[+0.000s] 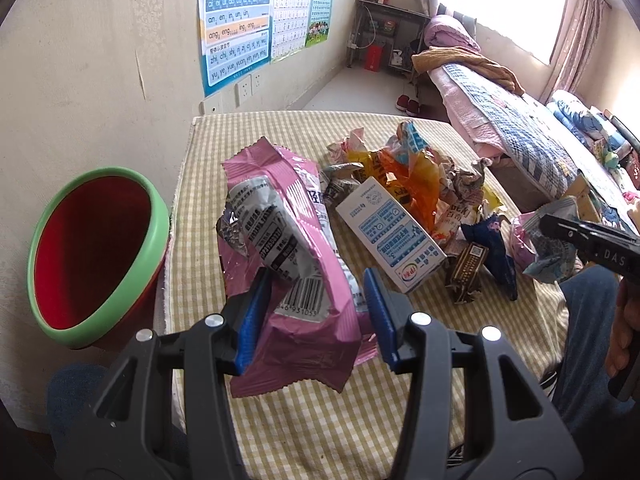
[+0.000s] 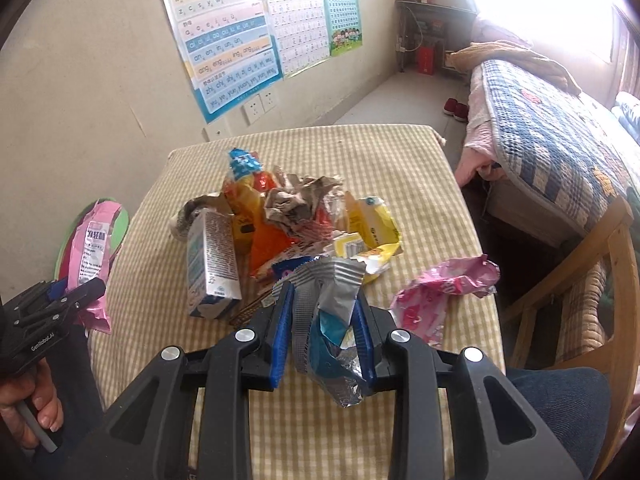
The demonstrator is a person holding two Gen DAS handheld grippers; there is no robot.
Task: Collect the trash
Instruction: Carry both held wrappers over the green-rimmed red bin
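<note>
Between the blue pads of your left gripper hangs a large pink snack bag, clamped at its lower part with its barcode facing you and lifted clear of the checked tablecloth. Just off the table's left edge, beside the wall, stands the red bin with a green rim, its mouth tilted toward you and well within reach of that bag.

Your right gripper is closed on a crumpled silver and teal wrapper, which sticks up and down out of the narrow gap between the pads, above the near part of the table.

Past both tools, in the middle of the table, lies the rest of the trash: a white and blue milk carton on the pile's left side, orange and yellow wrappers behind it, a ball of crumpled paper on top, and a yellow packet to the right. A pink printed wrapper lies alone near the table's right edge.
</note>
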